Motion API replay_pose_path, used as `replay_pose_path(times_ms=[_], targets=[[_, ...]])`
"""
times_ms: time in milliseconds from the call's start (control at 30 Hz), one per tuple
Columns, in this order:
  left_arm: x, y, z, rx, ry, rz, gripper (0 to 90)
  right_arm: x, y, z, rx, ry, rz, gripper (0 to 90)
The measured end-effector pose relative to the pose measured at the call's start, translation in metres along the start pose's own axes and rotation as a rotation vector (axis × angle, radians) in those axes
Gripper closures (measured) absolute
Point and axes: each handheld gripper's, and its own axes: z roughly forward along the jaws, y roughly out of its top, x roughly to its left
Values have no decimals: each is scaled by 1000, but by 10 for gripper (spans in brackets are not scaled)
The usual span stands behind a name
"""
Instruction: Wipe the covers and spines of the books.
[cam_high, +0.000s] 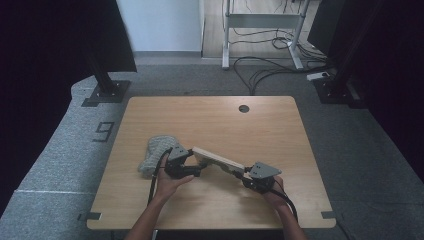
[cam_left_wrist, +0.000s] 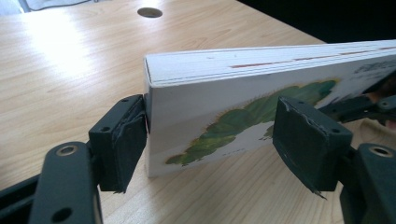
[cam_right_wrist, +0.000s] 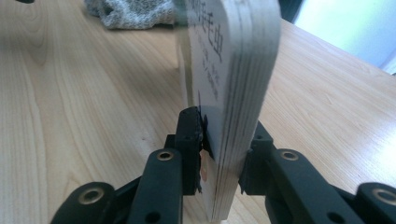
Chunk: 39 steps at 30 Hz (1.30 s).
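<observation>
A: Right gripper (cam_right_wrist: 219, 154) clamps the board book (cam_right_wrist: 233, 70) across its thickness, book on edge on the table (cam_high: 210, 115).
B: Left gripper (cam_left_wrist: 210, 144) open, corner between jaws; it should square up before closing

The wooden bench (cam_high: 210, 125) stands on a grey carpet floor (cam_high: 65, 150). Behind it there is a white wall (cam_high: 160, 25), a metal desk frame (cam_high: 262, 22) and black cables (cam_high: 265, 70) on the floor.

Book's (cam_right_wrist: 229, 70) top cut off.
</observation>
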Motion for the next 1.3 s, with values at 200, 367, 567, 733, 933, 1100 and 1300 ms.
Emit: replay_pose_path(times_ms=[200,367,567,733,933,1100,1300], targets=[[0,0,-1,-2,-10,2,261,0,1,-5,-39,2,19,693],[1,-1,-2,3,-23,6,260,1,-2,-8,-41,6,31,686],[2,-7,-1,24,-33,3,270,0,-5,-11,-34,4,33,677],[2,-9,2,43,-38,9,275,-2,-7,-15,-35,-6,44,673],[1,-12,1,52,-38,7,282,-3,-8,-16,-40,0,61,654],[-3,-14,0,84,-43,11,276,-3,-9,-15,-36,3,80,624],[-7,-15,-1,144,-73,24,252,0,-9,-16,-29,4,97,564]])
